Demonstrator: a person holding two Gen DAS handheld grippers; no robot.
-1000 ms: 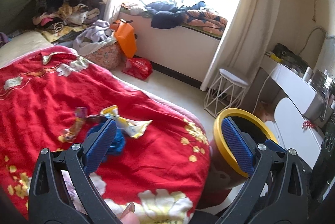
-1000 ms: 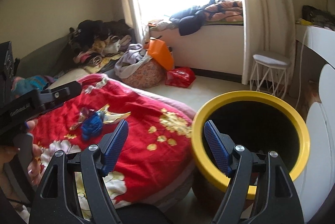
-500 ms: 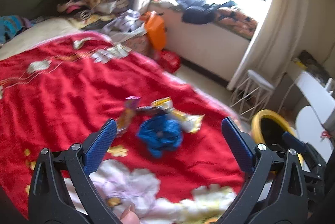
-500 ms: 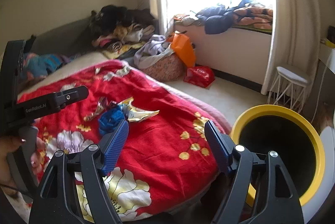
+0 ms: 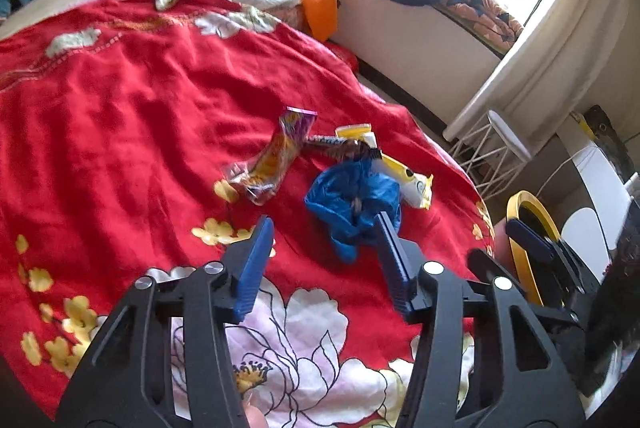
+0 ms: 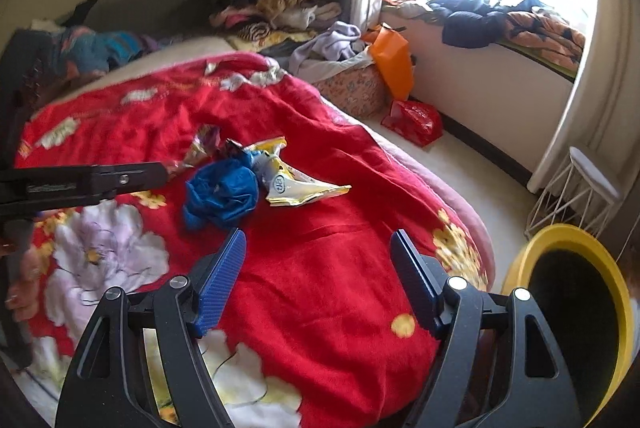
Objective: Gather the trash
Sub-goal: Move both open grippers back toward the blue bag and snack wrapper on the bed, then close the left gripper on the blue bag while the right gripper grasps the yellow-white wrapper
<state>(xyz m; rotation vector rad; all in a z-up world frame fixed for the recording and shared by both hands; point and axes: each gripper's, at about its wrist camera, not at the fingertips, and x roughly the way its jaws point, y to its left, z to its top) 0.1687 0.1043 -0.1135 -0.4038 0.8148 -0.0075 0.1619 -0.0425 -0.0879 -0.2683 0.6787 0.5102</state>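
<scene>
A pile of trash lies on the red flowered blanket (image 5: 120, 100): a crumpled blue plastic bag (image 5: 352, 200), an orange and purple snack wrapper (image 5: 280, 156) and a yellow-white wrapper (image 5: 412, 184). My left gripper (image 5: 323, 224) hovers just short of the blue bag with its jaws closing. The bag's near edge shows between the tips, but the pads do not press on it. My right gripper (image 6: 317, 235) stands open over bare blanket, short of the blue bag (image 6: 222, 194) and the yellow-white wrapper (image 6: 296, 188). A yellow-rimmed bin (image 6: 516, 260) stands on the floor at the bed's right.
A white wire stool (image 6: 576, 188) stands by the curtain. A red bag (image 6: 414, 116) and an orange bag (image 6: 394, 62) sit on the floor near a patterned basket. Clothes are heaped at the bed's far end and on the window ledge. A hand holds the left gripper's handle (image 6: 80, 184).
Both views swung from the yellow bin toward the trash on the bed and came lower and closer. The left jaws went from wide to about half as wide.
</scene>
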